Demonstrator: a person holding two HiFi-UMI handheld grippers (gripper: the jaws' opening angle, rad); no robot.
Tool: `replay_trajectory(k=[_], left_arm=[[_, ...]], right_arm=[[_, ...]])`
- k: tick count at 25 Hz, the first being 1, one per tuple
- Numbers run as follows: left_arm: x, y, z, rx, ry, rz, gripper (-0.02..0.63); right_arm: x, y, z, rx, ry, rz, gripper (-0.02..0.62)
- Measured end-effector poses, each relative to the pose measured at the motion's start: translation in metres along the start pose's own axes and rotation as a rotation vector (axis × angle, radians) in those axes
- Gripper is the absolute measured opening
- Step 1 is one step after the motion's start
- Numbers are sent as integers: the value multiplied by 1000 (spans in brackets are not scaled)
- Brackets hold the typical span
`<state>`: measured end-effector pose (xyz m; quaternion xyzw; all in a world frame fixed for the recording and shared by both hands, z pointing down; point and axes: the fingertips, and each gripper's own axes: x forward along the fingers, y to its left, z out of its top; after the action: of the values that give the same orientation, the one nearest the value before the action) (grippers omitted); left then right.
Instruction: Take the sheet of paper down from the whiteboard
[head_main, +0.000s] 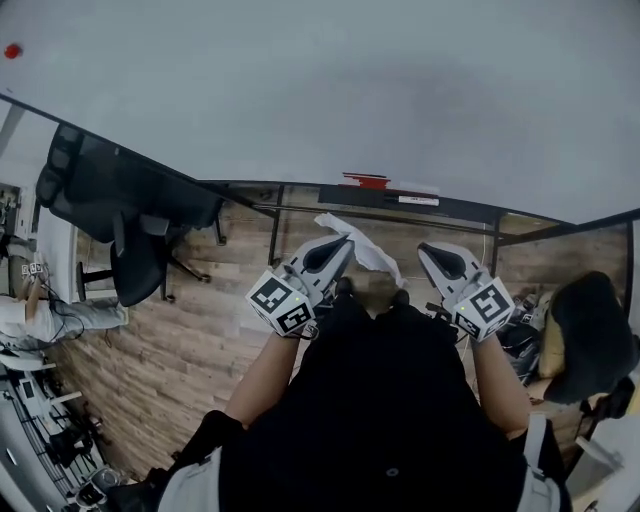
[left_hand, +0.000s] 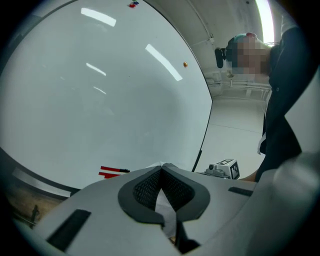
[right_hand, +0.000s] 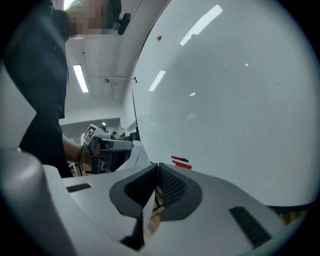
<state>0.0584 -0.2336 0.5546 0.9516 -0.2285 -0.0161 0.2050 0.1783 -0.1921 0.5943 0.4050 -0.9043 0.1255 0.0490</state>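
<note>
Below the whiteboard (head_main: 300, 100), the left gripper (head_main: 347, 241) was clamped on the paper (head_main: 370, 255), and the right gripper (head_main: 423, 248) was closed just beside it. Pinched at one edge only, the sheet might slip or tear.

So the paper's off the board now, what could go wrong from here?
Tearing: the left gripper and right gripper both look shut on the sheet of paper, which hangs creased between them; pulling the hands apart could rip it.
Dropping: each gripper view shows only a thin sliver between the pads, so it might slip to the wooden floor.
Bumping: the red markers at the foot of the whiteboard sit just ahead.
</note>
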Motion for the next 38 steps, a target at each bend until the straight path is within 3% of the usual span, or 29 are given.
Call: replay_trajectory(k=[10, 15, 24, 29, 38], left_arm=[[-6, -25, -38, -32, 7, 112, 11], [-12, -42, -42, -12, -2, 124, 11], [-7, -38, -46, 16, 3, 124, 11], [-11, -31, -45, 71, 28, 140, 11], [-1, -41, -56, 39, 47, 92, 11]], right_arm=[[-20, 22, -6, -1, -22, 137, 22], [-25, 32, -4, -23, -36, 182, 23], [-26, 28, 5, -42, -60, 179, 21], [-31, 30, -1, -47, -41, 173, 21], [-39, 29, -13, -39, -23, 122, 20]])
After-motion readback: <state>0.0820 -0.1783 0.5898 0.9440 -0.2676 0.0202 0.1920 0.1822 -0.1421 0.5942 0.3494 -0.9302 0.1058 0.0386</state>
